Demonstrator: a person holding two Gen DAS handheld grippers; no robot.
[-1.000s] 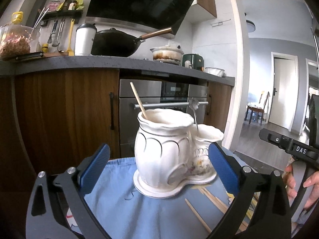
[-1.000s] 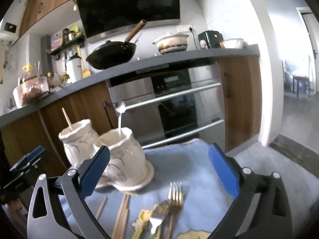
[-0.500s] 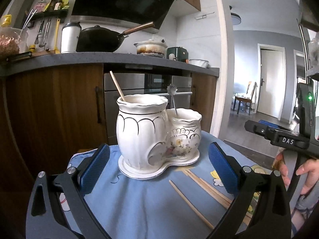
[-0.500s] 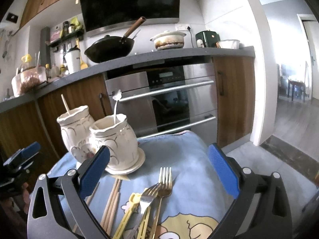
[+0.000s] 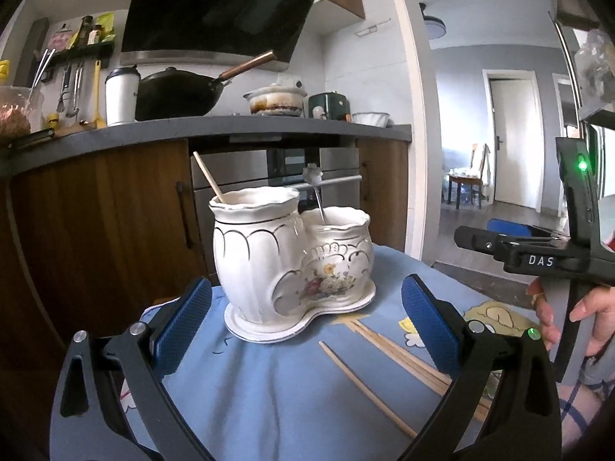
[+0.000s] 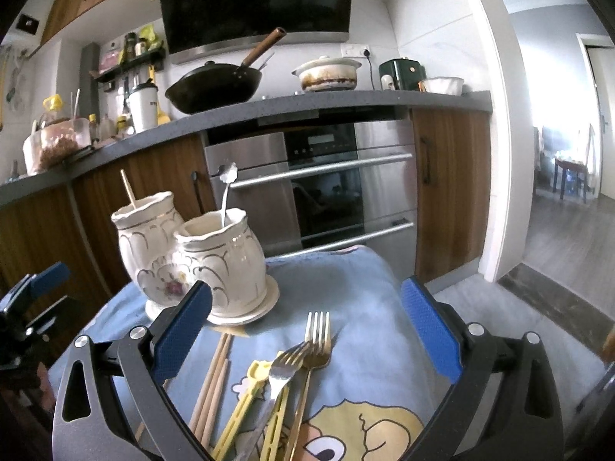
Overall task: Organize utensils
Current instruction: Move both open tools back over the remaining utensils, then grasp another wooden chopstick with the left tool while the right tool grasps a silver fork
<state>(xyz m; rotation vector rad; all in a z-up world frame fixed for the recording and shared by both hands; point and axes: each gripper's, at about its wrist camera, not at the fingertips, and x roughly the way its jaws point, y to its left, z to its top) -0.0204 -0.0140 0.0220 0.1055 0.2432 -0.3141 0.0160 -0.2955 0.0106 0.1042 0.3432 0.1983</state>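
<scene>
While the white ceramic utensil holder (image 5: 292, 265) stands upright on the blue cloth (image 5: 269, 384) ahead of and between the left gripper's (image 5: 306, 320) wide, empty jaws, one chopstick (image 5: 208, 177) leans out of its taller pot and a spoon (image 5: 316, 192) out of the lower one. Loose chopsticks (image 5: 384, 365) lie on the cloth just inside the right-hand jaw. From the right gripper (image 6: 306, 322), jaws also spread wide and holding nothing, the holder sits ahead beyond the left jaw, while two forks (image 6: 307, 349), a yellow utensil (image 6: 250, 403) and the chopsticks lie between the jaws. Both grippers are held level, pointing forward over the surface; a hand (image 5: 569, 319) grips the right one's handle.
</scene>
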